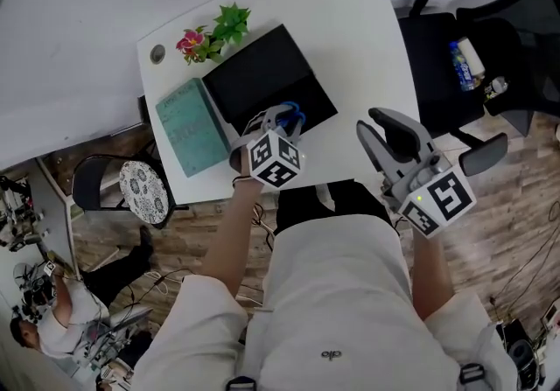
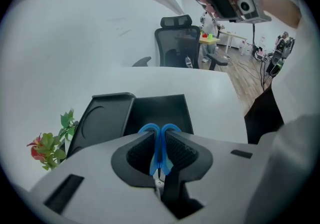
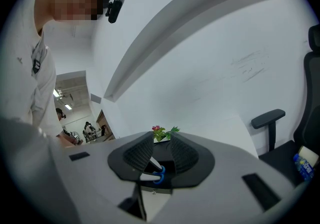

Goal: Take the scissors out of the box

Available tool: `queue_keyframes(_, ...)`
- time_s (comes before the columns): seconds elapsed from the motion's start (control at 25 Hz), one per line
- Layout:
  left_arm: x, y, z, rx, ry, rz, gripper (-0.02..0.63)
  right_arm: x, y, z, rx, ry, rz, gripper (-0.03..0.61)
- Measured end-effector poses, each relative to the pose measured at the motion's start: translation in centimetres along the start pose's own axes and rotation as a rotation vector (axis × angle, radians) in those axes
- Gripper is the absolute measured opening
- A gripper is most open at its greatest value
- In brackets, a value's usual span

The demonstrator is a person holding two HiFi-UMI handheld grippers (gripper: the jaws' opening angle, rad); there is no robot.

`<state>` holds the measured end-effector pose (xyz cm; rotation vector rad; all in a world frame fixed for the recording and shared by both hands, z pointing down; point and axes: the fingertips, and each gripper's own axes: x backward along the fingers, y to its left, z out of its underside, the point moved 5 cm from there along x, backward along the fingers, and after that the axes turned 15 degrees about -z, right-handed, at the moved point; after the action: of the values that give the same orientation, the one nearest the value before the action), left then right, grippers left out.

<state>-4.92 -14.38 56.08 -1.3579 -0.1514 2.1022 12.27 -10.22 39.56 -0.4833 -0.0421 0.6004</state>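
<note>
Head view: left gripper (image 1: 278, 115) pinches scissors (image 1: 294, 109) over the box (image 1: 262, 74) edge; right gripper (image 1: 385, 129) spread, beside the table (image 1: 350, 22) edge.

Bright, even indoor light lies flat across the white table (image 1: 350, 22), casting only faint shadows. Both gripper views bow into black fisheye rims (darkest at the corners); the left gripper (image 2: 160, 140) looms soft-focus at 6 o'clock, background sharper.

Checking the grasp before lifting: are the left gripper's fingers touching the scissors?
Touching. The left gripper view shows both fingers clamped against the blue scissors handles, no gap visible.
</note>
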Motion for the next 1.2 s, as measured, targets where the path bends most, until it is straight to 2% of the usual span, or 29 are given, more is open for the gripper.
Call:
queue_keyframes(0.28,2.3,0.2,-0.3,0.022,-0.002,-0.088,0.080,1.1,0.3,-1.1,0.045,-0.035,-0.027,0.110)
queue_keyframes(0.64,5.9,0.8,-1.2,0.127,-0.063,-0.210,0.080,1.0,1.5,-2.0,0.088,-0.039,-0.070,0.109)
queue_keyframes(0.84,8.4,2.0,-1.4,0.205,-0.142,-0.274,0.080,0.3,2.4,-1.9,0.099,-0.037,-0.072,0.107)
queue_keyframes(0.96,10.4,3.0,-1.4,0.251,-0.219,-0.301,0.080,-0.5,3.2,-1.8,0.110,-0.037,-0.068,0.106)
queue_keyframes(1.2,14.3,4.3,-0.4,0.326,-0.375,-0.275,0.080,-1.6,6.3,-1.1,0.120,-0.046,-0.036,0.101)
